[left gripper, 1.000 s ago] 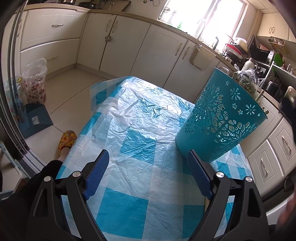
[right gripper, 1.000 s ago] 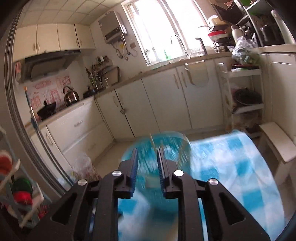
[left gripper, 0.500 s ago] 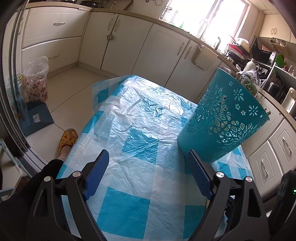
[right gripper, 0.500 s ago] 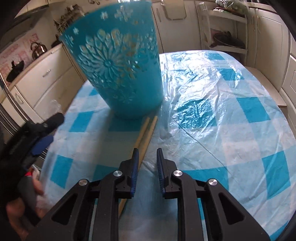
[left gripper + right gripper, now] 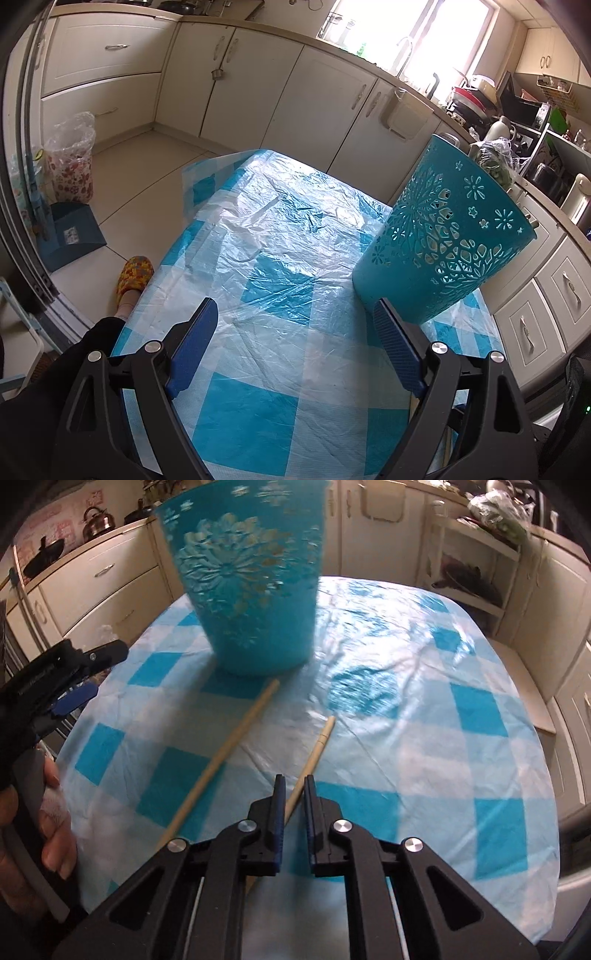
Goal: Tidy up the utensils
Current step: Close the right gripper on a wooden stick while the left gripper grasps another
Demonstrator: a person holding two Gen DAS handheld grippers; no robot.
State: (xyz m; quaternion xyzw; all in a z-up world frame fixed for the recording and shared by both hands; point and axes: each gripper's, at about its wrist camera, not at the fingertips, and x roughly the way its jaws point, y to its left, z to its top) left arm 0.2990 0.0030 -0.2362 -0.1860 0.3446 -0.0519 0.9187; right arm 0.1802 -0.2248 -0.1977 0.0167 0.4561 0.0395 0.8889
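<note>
i see two wooden chopsticks lying on the checked blue-and-white surface (image 5: 424,686), in front of a teal cut-out basket (image 5: 251,590) that stands upright at about 11 o'clock in the right wrist view. the left chopstick (image 5: 229,746) has its long axis running from about 7 o'clock up to 1 o'clock, its far tip just short of the basket's base. the right chopstick (image 5: 314,757) lies on nearly the same slant, tip pointing to about 1 o'clock, well short of the basket; the two are apart and spread wider at the far ends. my right claw (image 5: 293,786) sits low over the near part of the right chopstick, the stick passing between the narrow jaws, which have just been closing; i cannot tell whether the pads press on it yet. my left claw (image 5: 295,325) hovers with its jaws wide apart and nothing between them, the basket (image 5: 454,236) just past its right finger at 2 o'clock. in the right view the left claw (image 5: 88,672) shows at 9 o'clock, a hand (image 5: 40,812) on its handle.
</note>
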